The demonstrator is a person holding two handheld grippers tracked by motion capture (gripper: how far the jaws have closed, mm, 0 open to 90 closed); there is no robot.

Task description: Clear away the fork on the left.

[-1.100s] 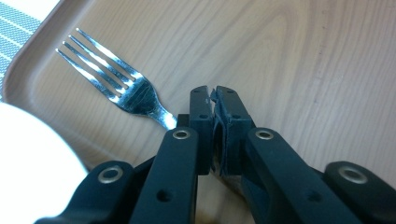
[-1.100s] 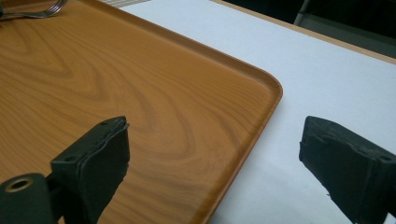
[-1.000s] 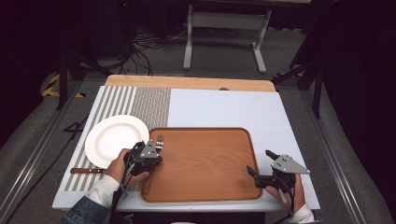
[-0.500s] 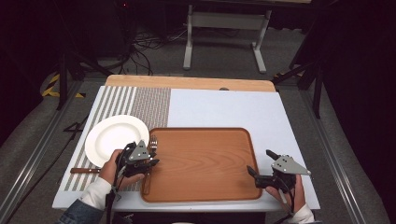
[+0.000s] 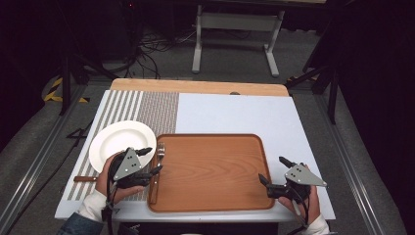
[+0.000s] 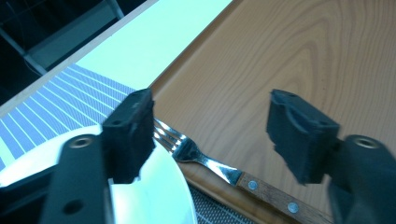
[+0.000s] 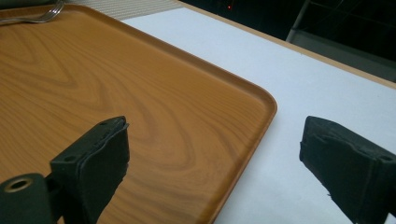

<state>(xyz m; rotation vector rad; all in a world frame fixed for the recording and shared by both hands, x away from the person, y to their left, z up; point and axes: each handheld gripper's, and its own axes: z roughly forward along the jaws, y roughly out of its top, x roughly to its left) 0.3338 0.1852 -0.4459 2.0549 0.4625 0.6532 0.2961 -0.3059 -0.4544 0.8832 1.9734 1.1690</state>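
A fork point(image 5: 159, 151) with a wooden handle lies along the left rim of the wooden tray point(image 5: 210, 196), tines pointing away from me. My left gripper point(image 5: 152, 159) stands open just left of it, near the white plate point(image 5: 120, 139). In the left gripper view the fork point(image 6: 201, 158) lies between and beyond the open jaws of the left gripper point(image 6: 219, 135), untouched, with the plate point(image 6: 159, 205) under the left jaw. My right gripper point(image 5: 272, 168) is open at the tray's near right corner. In the right gripper view the right gripper point(image 7: 219, 154) straddles the tray's rim point(image 7: 261, 116) with nothing between its jaws.
A knife handle point(image 5: 84, 178) pokes out left of the left hand on the striped placemat point(image 5: 151, 105). A pale blue mat point(image 5: 235, 112) covers the table beyond the tray. A metal stand point(image 5: 235, 29) and cables sit on the floor beyond the table.
My left gripper has drawn back to the left and toward the near edge, away from the fork. The fork stays on the tray's rim. The right gripper has barely moved.
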